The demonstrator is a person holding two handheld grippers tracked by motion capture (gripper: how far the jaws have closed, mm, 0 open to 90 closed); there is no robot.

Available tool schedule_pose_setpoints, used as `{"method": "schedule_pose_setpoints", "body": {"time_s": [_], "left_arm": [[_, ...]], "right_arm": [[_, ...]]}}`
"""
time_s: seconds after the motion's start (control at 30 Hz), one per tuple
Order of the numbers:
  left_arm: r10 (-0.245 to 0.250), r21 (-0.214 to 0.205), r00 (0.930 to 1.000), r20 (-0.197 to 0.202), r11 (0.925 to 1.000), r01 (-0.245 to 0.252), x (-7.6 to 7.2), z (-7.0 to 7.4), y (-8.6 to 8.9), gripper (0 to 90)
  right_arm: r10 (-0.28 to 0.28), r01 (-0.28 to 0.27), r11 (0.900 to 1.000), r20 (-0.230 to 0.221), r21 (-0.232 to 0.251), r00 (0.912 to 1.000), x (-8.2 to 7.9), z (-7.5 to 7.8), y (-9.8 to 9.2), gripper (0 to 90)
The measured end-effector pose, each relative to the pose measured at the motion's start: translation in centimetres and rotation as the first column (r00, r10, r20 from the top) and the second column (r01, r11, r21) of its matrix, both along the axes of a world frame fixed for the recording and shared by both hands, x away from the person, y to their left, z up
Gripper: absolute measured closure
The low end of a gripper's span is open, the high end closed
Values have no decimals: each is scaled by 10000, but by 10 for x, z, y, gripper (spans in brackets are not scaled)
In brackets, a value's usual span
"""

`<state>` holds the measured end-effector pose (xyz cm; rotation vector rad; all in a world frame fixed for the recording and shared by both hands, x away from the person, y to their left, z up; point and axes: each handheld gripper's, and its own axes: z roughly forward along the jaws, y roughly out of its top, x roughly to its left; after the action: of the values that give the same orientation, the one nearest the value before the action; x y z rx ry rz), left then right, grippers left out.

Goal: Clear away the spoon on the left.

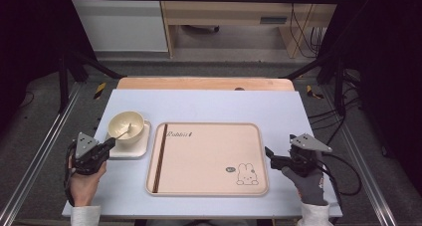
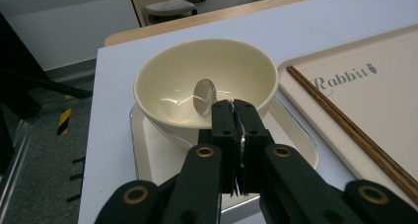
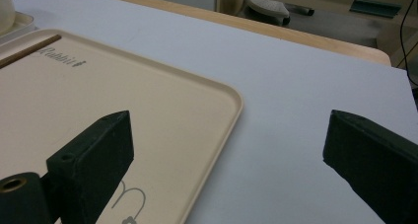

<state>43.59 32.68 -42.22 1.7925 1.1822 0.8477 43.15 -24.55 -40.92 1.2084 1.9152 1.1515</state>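
A cream bowl (image 1: 127,126) (image 2: 172,81) stands on a small square plate (image 1: 141,149) (image 2: 148,155) at the table's left. A metal spoon (image 1: 123,132) (image 2: 204,96) leans in the bowl, its handle sticking out over the near rim. My left gripper (image 1: 110,144) (image 2: 235,105) is shut on that handle just outside the rim. My right gripper (image 1: 272,158) (image 3: 229,128) stands open with nothing between its fingers, low over the right edge of the beige tray (image 1: 209,156) (image 3: 148,100) (image 2: 374,100).
A pair of brown chopsticks (image 1: 160,156) (image 2: 345,130) (image 3: 27,51) lies along the tray's left side. The tray carries a rabbit drawing (image 1: 246,175) at its near right corner. A pale blue mat (image 1: 209,104) covers the table, with dark frame rails on both sides.
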Motion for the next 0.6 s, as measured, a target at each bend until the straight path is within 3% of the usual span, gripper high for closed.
{"method": "schedule_pose_setpoints", "body": {"time_s": [0.6], "left_arm": [[59,-562,9989,474,9984,-32,-8,11,-2,889]], "right_arm": [[26,-26,10000,-22,-35,10000,0,0,1,52]]}}
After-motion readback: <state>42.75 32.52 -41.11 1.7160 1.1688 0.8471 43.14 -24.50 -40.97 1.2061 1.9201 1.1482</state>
